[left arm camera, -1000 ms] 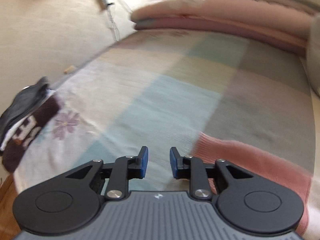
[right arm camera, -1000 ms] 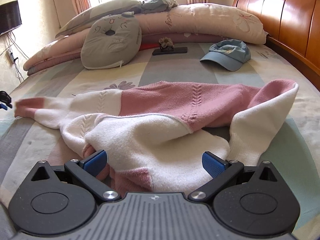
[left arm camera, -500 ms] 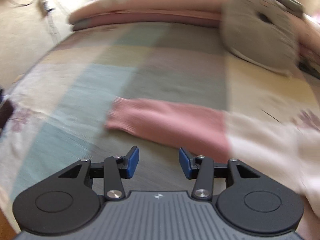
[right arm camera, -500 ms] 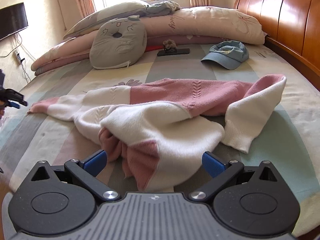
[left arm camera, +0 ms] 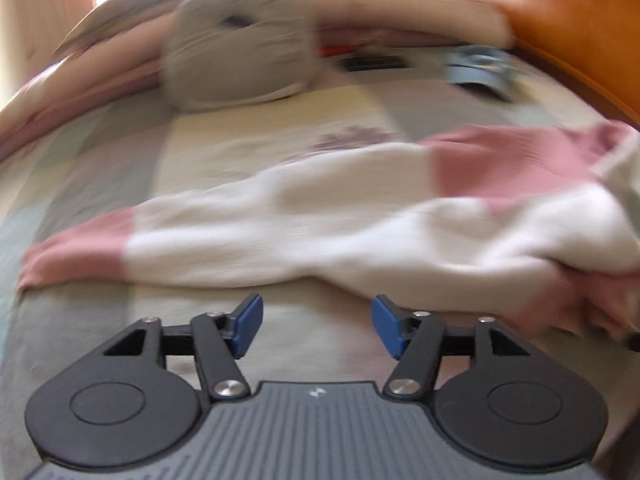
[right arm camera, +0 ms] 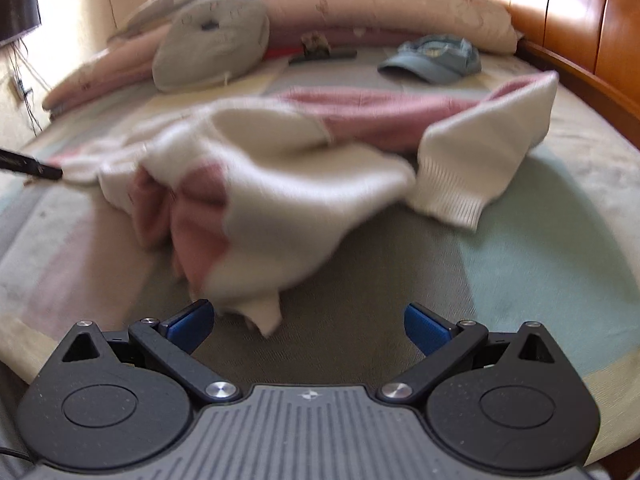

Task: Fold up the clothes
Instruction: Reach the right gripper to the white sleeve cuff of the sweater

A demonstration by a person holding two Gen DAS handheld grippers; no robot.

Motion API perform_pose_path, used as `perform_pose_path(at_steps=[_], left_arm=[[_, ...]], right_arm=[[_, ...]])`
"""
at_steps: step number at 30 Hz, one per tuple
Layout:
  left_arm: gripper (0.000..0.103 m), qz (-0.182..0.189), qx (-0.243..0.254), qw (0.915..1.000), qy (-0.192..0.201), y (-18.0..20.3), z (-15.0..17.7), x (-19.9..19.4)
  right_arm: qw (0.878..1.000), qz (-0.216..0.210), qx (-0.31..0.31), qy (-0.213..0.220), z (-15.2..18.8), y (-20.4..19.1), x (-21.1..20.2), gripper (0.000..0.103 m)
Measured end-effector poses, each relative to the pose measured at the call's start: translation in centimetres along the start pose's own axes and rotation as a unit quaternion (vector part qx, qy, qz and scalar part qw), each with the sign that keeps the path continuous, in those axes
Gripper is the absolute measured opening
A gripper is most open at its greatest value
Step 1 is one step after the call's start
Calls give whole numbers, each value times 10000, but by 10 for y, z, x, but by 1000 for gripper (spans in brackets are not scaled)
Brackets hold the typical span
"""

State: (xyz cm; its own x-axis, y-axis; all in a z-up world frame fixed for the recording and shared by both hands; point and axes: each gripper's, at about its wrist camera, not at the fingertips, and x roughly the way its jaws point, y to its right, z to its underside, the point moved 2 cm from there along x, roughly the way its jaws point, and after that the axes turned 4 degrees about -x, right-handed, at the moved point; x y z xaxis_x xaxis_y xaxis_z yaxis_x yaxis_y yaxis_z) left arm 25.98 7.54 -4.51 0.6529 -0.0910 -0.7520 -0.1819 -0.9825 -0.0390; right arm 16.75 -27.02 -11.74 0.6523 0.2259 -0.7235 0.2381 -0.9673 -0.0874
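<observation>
A pink and white knitted sweater (right arm camera: 288,172) lies crumpled across the bed, one sleeve stretched out to the left with a pink cuff (left arm camera: 76,256). My left gripper (left arm camera: 316,326) hovers just in front of that sleeve (left arm camera: 280,224); its jaws are opening and only bedsheet shows between them. My right gripper (right arm camera: 308,326) stands wide open near the bed's front edge, with the sweater's lowest corner (right arm camera: 264,316) hanging close by its left finger and not pinched. The other sleeve's white ribbed cuff (right arm camera: 452,196) rests to the right.
A grey round cushion (right arm camera: 212,44), rolled quilts (right arm camera: 400,8), a blue cap (right arm camera: 436,60) and a small dark object (right arm camera: 320,50) sit at the far side of the bed. A wooden headboard (right arm camera: 580,28) runs along the right. The checked bedsheet (right arm camera: 540,248) shows in front.
The left view has swung right, from the sleeve's pink cuff along its white part, and its jaws have widened. The right gripper has sunk and pulled back; the sweater's front now hangs before it.
</observation>
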Motion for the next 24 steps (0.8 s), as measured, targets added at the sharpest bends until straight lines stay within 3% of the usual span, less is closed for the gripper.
perform_pose_path(at_steps=[4, 10, 17, 24], left_arm=[[65, 136, 596, 9980, 155, 57, 15, -9], [68, 237, 939, 9952, 146, 107, 46, -9], [70, 233, 815, 9963, -112, 128, 67, -4], [78, 355, 725, 9965, 234, 141, 58, -25]], right_arm=[[9998, 119, -163, 65, 11, -2, 10, 103], [9984, 8, -535, -167, 11, 1, 6, 103], [9976, 428, -499, -216, 14, 32, -15, 103], [9951, 989, 42, 61, -23, 84, -17, 103]])
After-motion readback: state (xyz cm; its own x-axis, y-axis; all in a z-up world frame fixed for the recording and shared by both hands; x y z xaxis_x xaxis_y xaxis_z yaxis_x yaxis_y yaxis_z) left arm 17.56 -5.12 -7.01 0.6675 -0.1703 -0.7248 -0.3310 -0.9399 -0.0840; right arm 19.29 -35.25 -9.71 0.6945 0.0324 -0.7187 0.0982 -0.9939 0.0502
